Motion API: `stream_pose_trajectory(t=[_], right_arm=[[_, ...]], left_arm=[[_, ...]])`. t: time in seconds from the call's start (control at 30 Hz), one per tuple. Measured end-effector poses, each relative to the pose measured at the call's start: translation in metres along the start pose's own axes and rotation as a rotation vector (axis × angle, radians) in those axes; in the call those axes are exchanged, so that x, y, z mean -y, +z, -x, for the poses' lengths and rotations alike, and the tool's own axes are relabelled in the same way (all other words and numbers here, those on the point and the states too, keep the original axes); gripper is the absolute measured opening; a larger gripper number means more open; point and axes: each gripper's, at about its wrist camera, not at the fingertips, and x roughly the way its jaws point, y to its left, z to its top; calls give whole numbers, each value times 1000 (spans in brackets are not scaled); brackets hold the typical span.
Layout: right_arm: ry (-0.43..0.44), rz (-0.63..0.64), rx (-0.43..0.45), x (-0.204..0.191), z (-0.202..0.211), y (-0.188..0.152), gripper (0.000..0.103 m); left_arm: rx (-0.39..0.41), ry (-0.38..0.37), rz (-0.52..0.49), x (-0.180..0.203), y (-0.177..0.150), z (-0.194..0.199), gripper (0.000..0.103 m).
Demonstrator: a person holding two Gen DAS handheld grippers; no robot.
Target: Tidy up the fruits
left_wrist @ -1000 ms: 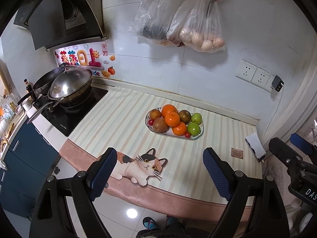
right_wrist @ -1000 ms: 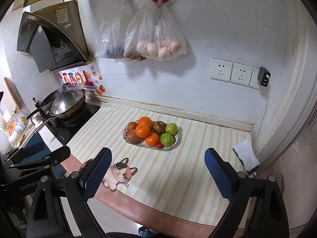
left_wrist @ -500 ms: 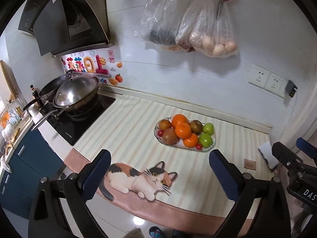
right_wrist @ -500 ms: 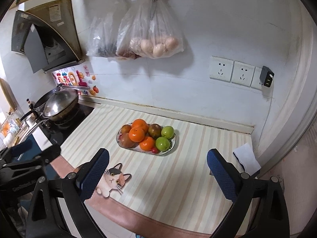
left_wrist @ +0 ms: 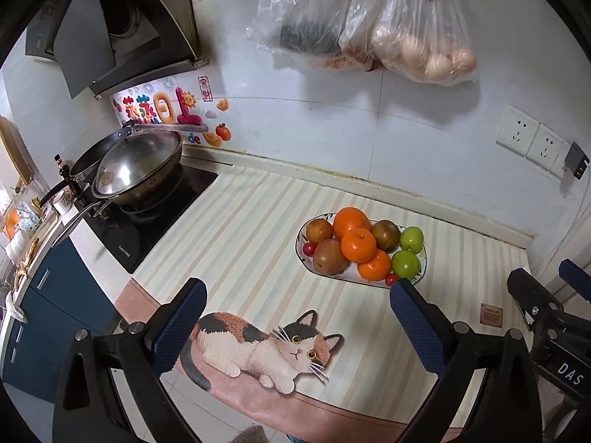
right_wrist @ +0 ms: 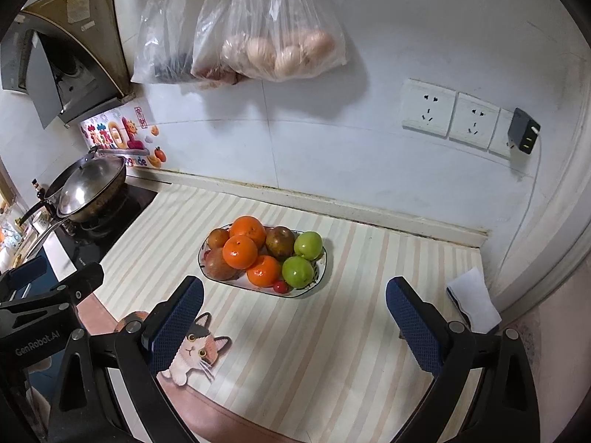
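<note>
A: Going left to right, what do we have? On the worktop's (left_wrist: 236, 229) left end a lidded wok (left_wrist: 138, 171) sits on the hob. Toward the middle, nearer the back wall than the front edge, stands the plate (left_wrist: 423, 256) with all the fruit on it.

B: And our tools? The left hand-held gripper (left_wrist: 295, 326) hangs over the front edge with its fingers spread wide and nothing between them. The right hand-held gripper (right_wrist: 293, 325) is the same: wide apart, empty, facing the plate from the front edge.

A: So which step are we in? We can't settle it. Every fruit we can see lies on the plate and none lies loose on the striped mat, so this fits both a pile waiting to be sorted and a pile just gathered.

B: Then we name no move. We only note that any reach would go forward from the front edge, and that the heap is stacked, so the top pieces are the free ones.

A: How does the fruit look? Left to right on the plate: a small red cherry tomato (left_wrist: 309, 247), brownish round fruits (left_wrist: 330, 261), three oranges (left_wrist: 358, 244) piled in the middle with one riding on top, and two green apples (left_wrist: 405, 263) at the right rim. A second tomato sits at the front rim.

B: A folded white paper (right_wrist: 474, 297) lies at the worktop's right end.
</note>
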Motion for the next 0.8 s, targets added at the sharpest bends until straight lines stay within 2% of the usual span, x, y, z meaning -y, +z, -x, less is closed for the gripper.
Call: stream_pose_trajectory(t=[0.33, 0.8], right_arm=[[-10, 8, -42, -2, -32, 7, 101], [0, 8, -53, -6, -42, 10, 101]], left_arm=[[-44, 2, -10, 6, 7, -23, 102], [-45, 0, -7, 4, 12, -28, 102]])
